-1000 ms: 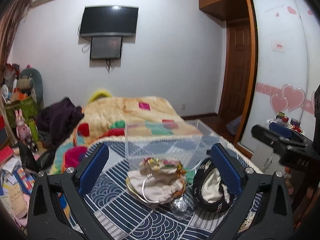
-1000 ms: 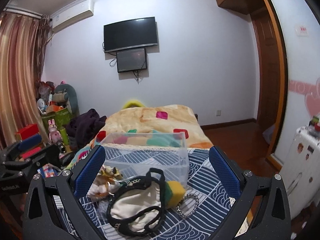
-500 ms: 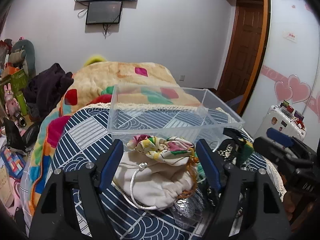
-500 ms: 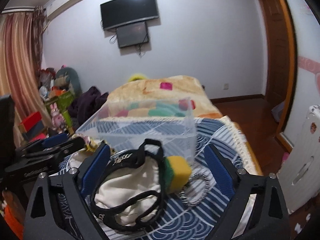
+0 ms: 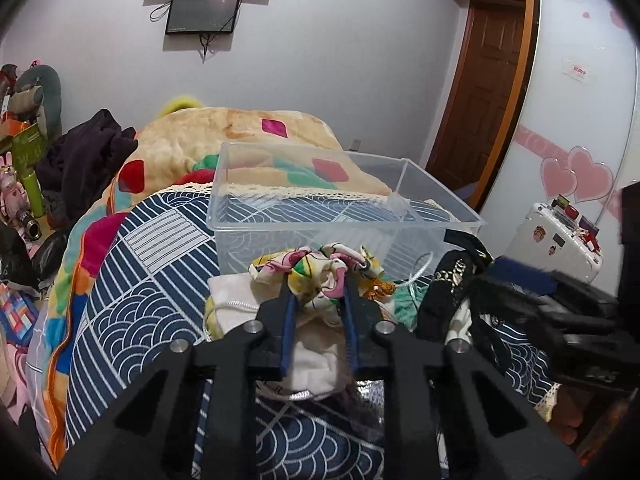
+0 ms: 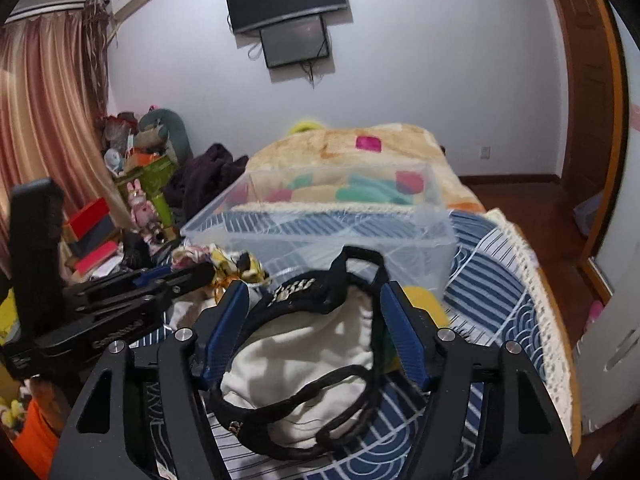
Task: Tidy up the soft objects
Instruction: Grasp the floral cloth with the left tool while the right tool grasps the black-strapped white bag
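Note:
In the left wrist view my left gripper [image 5: 318, 280] is shut on a floral fabric pouch [image 5: 316, 270] that lies on a cream drawstring bag [image 5: 236, 300]. A clear plastic bin [image 5: 320, 200] stands empty just behind them. In the right wrist view my right gripper [image 6: 314, 292] is partly closed around a black-trimmed cream cloth item [image 6: 308, 344]; its fingers [image 6: 224, 328] flank the black band, and I cannot see whether they press on it. A yellow-green sponge [image 6: 424, 304] lies right of it. The left gripper shows at the left in the right wrist view [image 6: 120, 300].
Everything lies on a blue and white patterned cloth [image 5: 152, 264] on the bed. A patchwork blanket [image 5: 248, 136] lies behind the bin [image 6: 340, 216]. Dark clothes [image 5: 84, 152] and clutter are at the left. A white suitcase [image 5: 560, 240] stands at the right.
Both grippers moved forward and down over the soft items. The left jaws closed from wide open onto the floral pouch. The right jaws narrowed around the black-trimmed cloth.

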A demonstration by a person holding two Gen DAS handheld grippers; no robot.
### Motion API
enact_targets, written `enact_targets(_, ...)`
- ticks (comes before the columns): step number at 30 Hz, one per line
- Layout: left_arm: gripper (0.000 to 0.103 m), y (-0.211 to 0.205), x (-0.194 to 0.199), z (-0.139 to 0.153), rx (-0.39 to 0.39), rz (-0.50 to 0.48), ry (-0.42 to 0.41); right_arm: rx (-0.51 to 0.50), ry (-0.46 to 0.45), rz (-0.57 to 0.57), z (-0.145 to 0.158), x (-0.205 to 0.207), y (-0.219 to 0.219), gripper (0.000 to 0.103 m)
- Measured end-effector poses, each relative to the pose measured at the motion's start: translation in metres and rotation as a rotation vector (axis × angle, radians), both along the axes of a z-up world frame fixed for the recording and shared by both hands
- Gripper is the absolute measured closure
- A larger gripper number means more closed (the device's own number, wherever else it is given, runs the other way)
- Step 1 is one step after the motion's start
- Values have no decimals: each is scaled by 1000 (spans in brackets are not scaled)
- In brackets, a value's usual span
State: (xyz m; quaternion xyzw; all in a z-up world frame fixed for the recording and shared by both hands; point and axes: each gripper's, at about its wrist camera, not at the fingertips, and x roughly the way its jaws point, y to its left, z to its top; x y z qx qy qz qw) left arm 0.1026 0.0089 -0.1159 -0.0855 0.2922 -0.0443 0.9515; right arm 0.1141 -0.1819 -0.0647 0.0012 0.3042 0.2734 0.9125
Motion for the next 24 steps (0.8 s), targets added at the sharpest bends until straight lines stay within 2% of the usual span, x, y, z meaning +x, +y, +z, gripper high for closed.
enact_targets(5,88,4,-10,6,-4,10,-15,24,105,15,-16,14,5,38)
enact_targets(10,89,6,-19,14,4,25,-44,21,139,29,-22,22,13,38)
enact_targets(11,89,6,-20,16,4,23,-51,12,141,34,-23,22,17,45)
enact_targets(12,89,7,-21,19,2,22,-57,8,145,42,-24,22,19,59)
enact_targets(15,89,8,-26,26,7,27,-82,-6,151,63,-28,23,25,76)
enact_targets(18,89,11,-29,32,2,31,-97,-43,105,65,-26,17,28,87)
enact_targets(24,89,16,-37,44,-1,42,-136,-20,47,51,-12,9,20,94)
